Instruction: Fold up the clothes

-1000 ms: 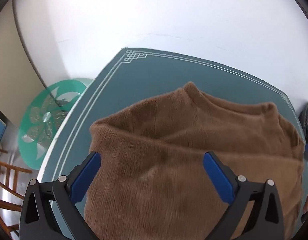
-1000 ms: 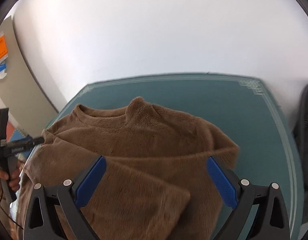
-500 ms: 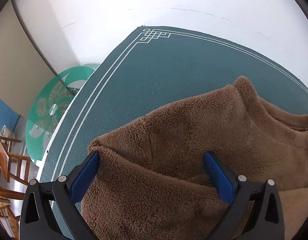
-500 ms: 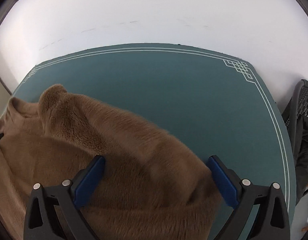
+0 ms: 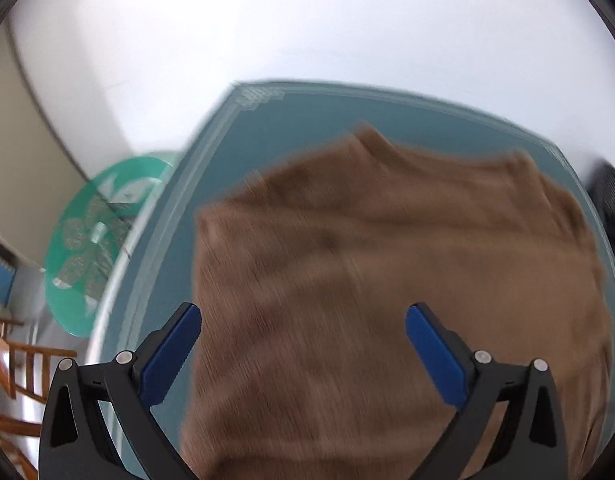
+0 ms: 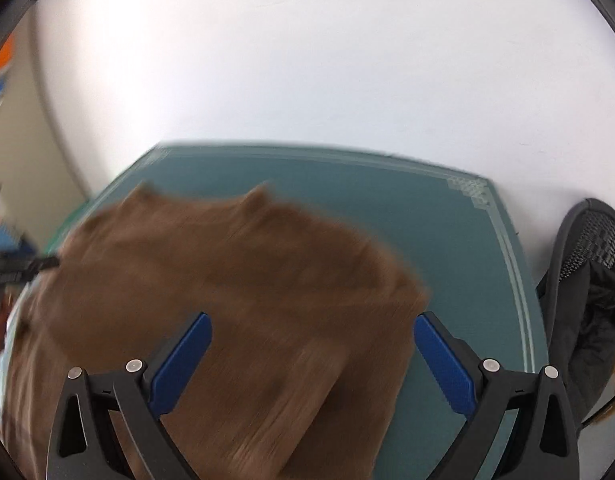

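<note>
At the bottom of the left wrist view, the left hand-held gripper (image 5: 301,312) is seen with its two blue-padded fingers spread wide apart and nothing gripped between them. Between and beyond them, the brown fleece garment (image 5: 387,280) is spread over the table (image 5: 299,120), which is covered by a teal mat with a pale line border. The garment is blurred by motion, so its folds cannot be made out exactly; a small raised peak is seen at its far edge.

In the right wrist view, the right hand-held gripper (image 6: 311,320) is likewise held wide open, with nothing clasped. The same garment (image 6: 235,280) is seen below and beyond its fingers, mostly towards the left, and the teal mat is left bare on the right side and along the far edge of the table (image 6: 459,248).

Further off, a round green glass tabletop (image 5: 95,240) is seen past the left edge of the table, with wooden chair rails (image 5: 23,364) nearby. A black mesh chair (image 6: 587,248) is found beyond the right edge, with dark cloth draped on it. A white wall (image 6: 307,60) is seen behind everything.
</note>
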